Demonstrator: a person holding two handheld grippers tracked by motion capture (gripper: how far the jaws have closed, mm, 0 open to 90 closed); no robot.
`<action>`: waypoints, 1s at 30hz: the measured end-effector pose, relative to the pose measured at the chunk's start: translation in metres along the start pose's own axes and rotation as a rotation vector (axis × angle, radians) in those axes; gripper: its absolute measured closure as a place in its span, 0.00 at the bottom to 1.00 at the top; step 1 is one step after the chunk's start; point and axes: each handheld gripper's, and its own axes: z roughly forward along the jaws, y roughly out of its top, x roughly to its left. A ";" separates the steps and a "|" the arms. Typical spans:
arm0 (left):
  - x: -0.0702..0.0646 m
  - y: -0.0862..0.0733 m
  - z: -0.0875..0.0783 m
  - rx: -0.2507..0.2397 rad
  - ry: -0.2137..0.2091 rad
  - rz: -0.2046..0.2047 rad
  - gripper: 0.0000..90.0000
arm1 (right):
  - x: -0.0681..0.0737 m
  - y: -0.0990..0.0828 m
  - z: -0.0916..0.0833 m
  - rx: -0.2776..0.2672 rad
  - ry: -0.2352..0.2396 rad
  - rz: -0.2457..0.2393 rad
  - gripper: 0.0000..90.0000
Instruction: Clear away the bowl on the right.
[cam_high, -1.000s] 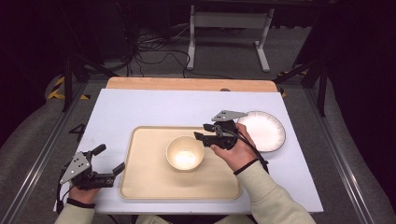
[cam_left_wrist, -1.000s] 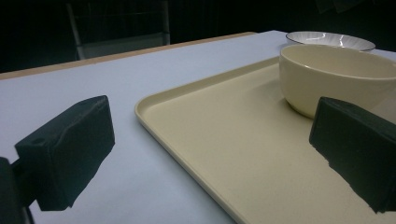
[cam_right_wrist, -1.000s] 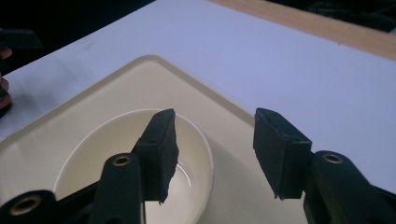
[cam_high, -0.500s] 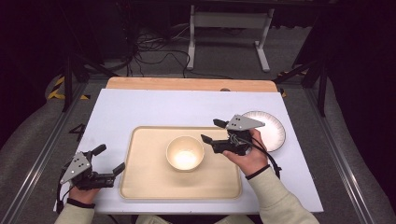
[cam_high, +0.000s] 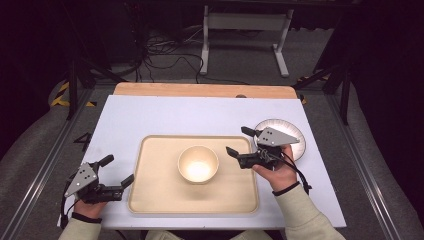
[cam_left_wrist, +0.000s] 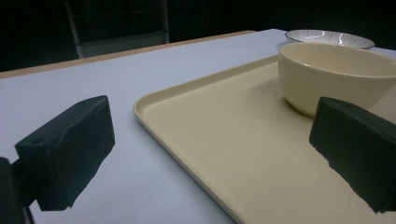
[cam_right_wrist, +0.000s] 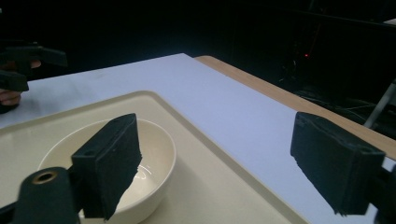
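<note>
A cream bowl stands empty in the middle of a cream tray. My right gripper hovers over the tray's right edge, just right of the bowl and apart from it, open with nothing held. In the right gripper view the bowl lies behind the left jaw of that gripper. My left gripper rests open on the table at the tray's left edge. The left gripper view has this gripper straddling the tray's rim, and the bowl stands beyond it.
A white ribbed plate lies on the table right of the tray, partly under my right hand. The white table top ends in a wooden strip at the back. Cables and a stand's legs are on the floor behind.
My right gripper has drawn back to the right, away from the bowl's rim and toward the plate. The bowl and the left gripper have stayed put.
</note>
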 end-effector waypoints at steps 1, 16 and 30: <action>0.000 0.000 0.000 0.000 0.000 0.001 0.01 | 0.000 0.000 0.000 0.000 0.000 0.000 0.16; 0.000 0.000 0.000 -0.001 0.001 -0.002 0.01 | -0.017 -0.023 -0.035 -0.112 0.023 0.036 0.07; 0.000 0.000 0.000 -0.001 -0.003 -0.004 0.01 | -0.021 -0.047 -0.045 -0.142 0.007 0.006 0.04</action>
